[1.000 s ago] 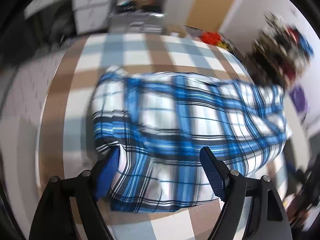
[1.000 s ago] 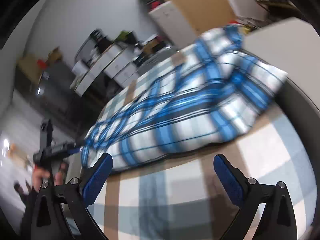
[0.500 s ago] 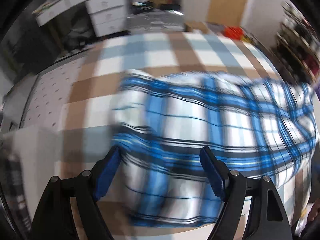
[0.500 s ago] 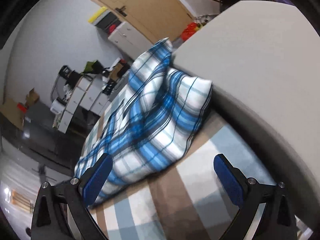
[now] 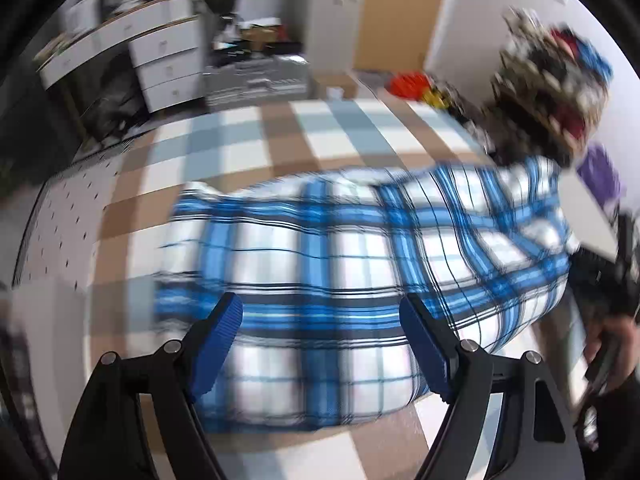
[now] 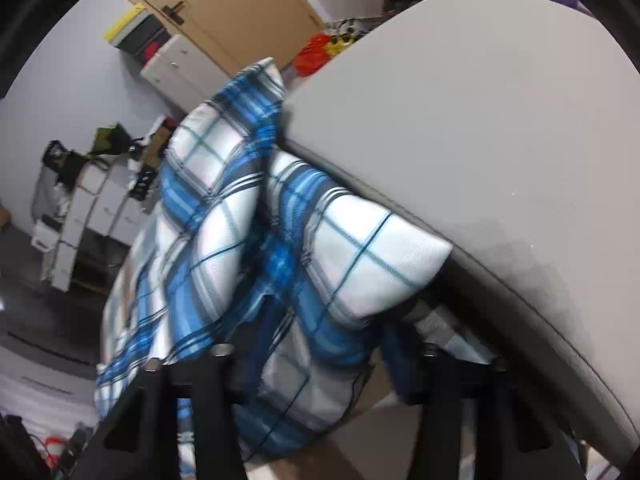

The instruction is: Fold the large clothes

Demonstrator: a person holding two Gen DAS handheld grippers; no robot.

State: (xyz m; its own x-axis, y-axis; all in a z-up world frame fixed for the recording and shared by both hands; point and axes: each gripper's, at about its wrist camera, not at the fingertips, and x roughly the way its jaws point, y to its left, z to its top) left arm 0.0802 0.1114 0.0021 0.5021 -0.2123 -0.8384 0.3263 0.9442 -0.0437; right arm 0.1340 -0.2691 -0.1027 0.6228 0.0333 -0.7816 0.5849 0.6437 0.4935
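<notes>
1. The right gripper's (image 6: 320, 344) fingers have just been closing, bunching the blue plaid garment's (image 6: 224, 240) corner between them beside the grey cushion (image 6: 480, 120).
2. The left gripper (image 5: 320, 336) is hovering wide apart, with cloth lying between and beyond its fingers.
3. This looks like the corner-grasping step; next, the left needs its own edge.

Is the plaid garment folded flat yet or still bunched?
Still bunched: the plaid garment lies in a rumpled heap on the checked cloth, with one end gathered between the right gripper jaws, which just closed.

White drawer unit (image 5: 168, 68) by far wall; wooden door (image 6: 224, 12); grey cushion (image 6: 500, 152); checkered cover (image 5: 248, 136).
</notes>
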